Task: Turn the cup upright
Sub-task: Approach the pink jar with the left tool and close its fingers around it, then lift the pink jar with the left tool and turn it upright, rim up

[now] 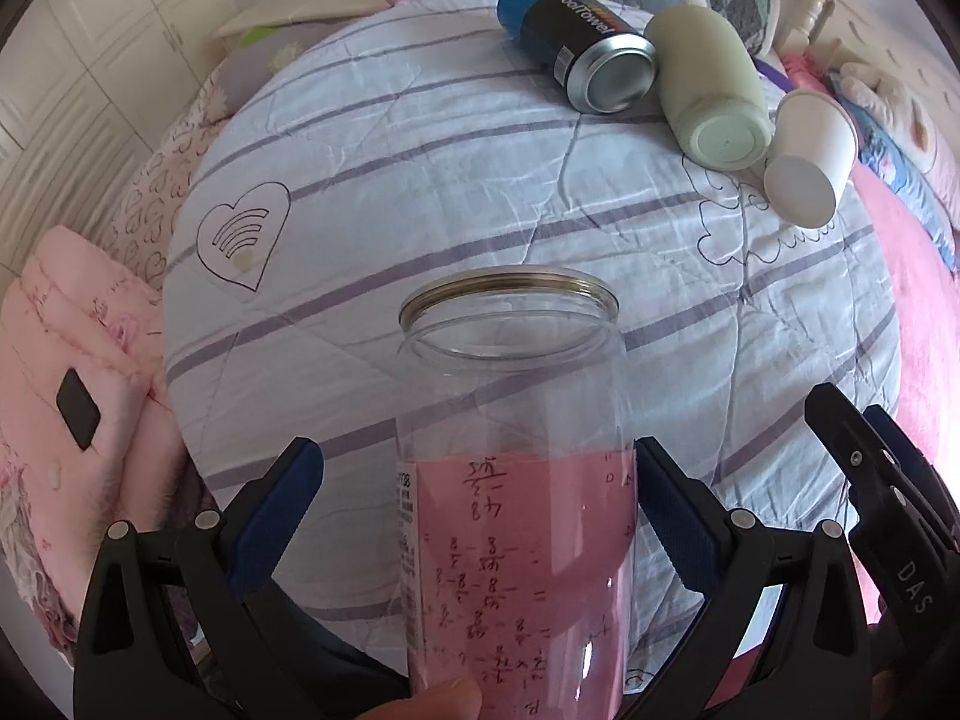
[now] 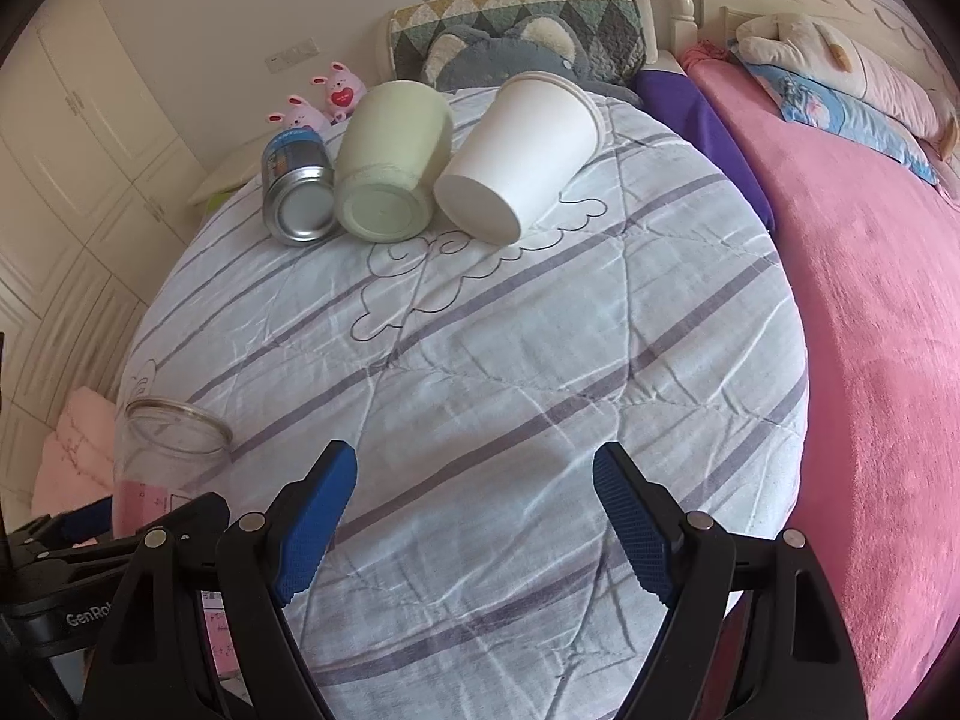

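A clear plastic cup (image 1: pixel 510 420) with a gold rim and a pink paper lining stands upright between the fingers of my left gripper (image 1: pixel 480 468). The right pad touches its wall; a gap shows at the left pad, so the jaws look open around it. The cup also shows in the right wrist view (image 2: pixel 168 450) at the lower left. My right gripper (image 2: pixel 474 468) is open and empty over the striped quilt (image 2: pixel 510 360). A white paper cup (image 2: pixel 516 156), a pale green cup (image 2: pixel 390 162) and a can (image 2: pixel 297 186) lie on their sides at the far end.
The lying cups also show in the left wrist view: can (image 1: pixel 576 42), green cup (image 1: pixel 708 90), white cup (image 1: pixel 810 156). A pink blanket (image 2: pixel 870 300) lies right, a folded pink cloth (image 1: pixel 72 390) left. Pillows and plush toys (image 2: pixel 336 90) sit at the head of the bed.
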A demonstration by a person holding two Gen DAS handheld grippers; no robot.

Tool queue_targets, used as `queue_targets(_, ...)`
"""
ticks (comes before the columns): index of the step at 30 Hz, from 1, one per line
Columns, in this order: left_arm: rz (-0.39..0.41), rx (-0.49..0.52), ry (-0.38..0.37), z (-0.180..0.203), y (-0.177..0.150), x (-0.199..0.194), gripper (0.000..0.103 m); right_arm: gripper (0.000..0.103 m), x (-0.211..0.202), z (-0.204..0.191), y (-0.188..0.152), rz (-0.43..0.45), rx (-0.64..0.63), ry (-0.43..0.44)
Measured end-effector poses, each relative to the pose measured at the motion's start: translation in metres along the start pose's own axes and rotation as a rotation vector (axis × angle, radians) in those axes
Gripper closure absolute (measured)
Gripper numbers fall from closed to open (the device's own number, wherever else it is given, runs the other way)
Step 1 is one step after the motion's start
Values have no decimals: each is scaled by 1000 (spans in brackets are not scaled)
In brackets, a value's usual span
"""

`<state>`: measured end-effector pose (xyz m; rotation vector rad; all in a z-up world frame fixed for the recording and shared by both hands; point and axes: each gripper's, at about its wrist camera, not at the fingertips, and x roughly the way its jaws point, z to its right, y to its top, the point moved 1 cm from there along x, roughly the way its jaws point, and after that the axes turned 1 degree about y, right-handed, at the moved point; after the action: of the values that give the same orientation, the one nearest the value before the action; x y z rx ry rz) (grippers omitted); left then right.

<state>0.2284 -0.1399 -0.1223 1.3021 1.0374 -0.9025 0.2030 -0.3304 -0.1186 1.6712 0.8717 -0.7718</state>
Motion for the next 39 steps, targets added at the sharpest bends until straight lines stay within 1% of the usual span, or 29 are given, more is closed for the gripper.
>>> queue_targets(6,13,-45,-21,-5,5,-1,3,21,3,4,4,-9,1,-8)
queue_targets(8,7,-56,-37,-6,6,2,12,21,4,4,5,-16,-1,-4)
queue_targets(9,2,-59,-46,-7,7,4,13,21,4,4,5,-17,-4,-5)
queue_targets(11,-3,-52,-55,-6,7,9,25,21,4,3,7,-15,-11,-6)
queue_targets(13,-5,-37,-65,-2,6,10,32,21,4,2,9,-14,-12,-5)
queue_targets(19,35,34,-88,7,6,1,32,21,2,8,7,-7,4,-9)
queue_targets(24,105,99,-98,12,3,-17,32,21,-6,14,3,7,30,-24)
queue_targets(26,140,120,-103,12,1,-28,32,21,-12,15,2,18,41,-30)
queue_targets(29,215,151,-104,4,2,-46,32,21,-23,14,-2,44,56,-45)
queue_targets(31,283,174,-100,0,3,-59,32,21,-32,13,-7,63,71,-56)
queue_targets(35,442,211,-64,-12,7,-75,32,21,-47,8,-19,92,98,-80)
queue_targets(36,492,219,-60,-17,7,-77,32,21,-50,5,-22,99,106,-86)
queue_targets(39,628,230,-75,-29,8,-80,32,21,-59,-5,-34,119,121,-105)
